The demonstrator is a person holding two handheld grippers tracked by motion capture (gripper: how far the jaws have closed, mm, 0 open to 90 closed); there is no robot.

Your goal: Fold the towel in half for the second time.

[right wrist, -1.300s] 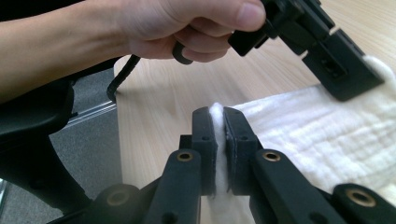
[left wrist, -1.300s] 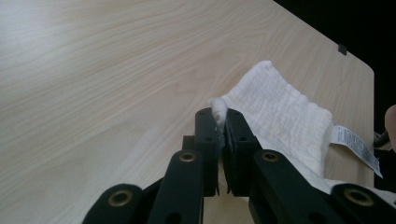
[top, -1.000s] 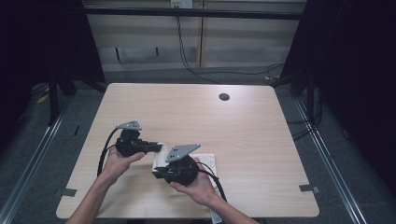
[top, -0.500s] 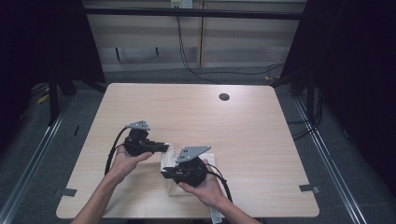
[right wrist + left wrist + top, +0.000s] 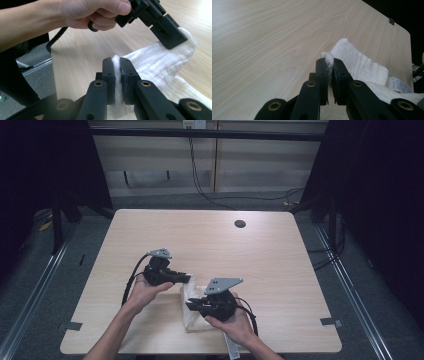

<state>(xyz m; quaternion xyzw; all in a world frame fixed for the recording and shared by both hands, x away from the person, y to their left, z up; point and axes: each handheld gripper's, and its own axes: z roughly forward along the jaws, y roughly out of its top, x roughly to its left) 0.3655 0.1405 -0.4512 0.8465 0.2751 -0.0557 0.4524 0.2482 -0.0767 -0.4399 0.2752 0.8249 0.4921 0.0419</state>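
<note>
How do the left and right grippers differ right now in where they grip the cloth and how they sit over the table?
The left gripper pinches the far corner of the white cloth; the right gripper pinches an edge nearer the person. In the high view the left gripper points rightward from the table's left, while the right gripper points leftward above the cloth's bulk. Shared: both are shut on the cloth, each held in one hand.

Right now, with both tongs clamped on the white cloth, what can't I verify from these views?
- Print on the cloth's tag: too small and blurred in the left gripper view.
- White cloth in the high view: its near part lies under the right tongs and hand, so its full outline is hidden.
- Left tongs: in the high view their grip point is too small to judge.
- Dark spot on the table: too small to identify.
</note>
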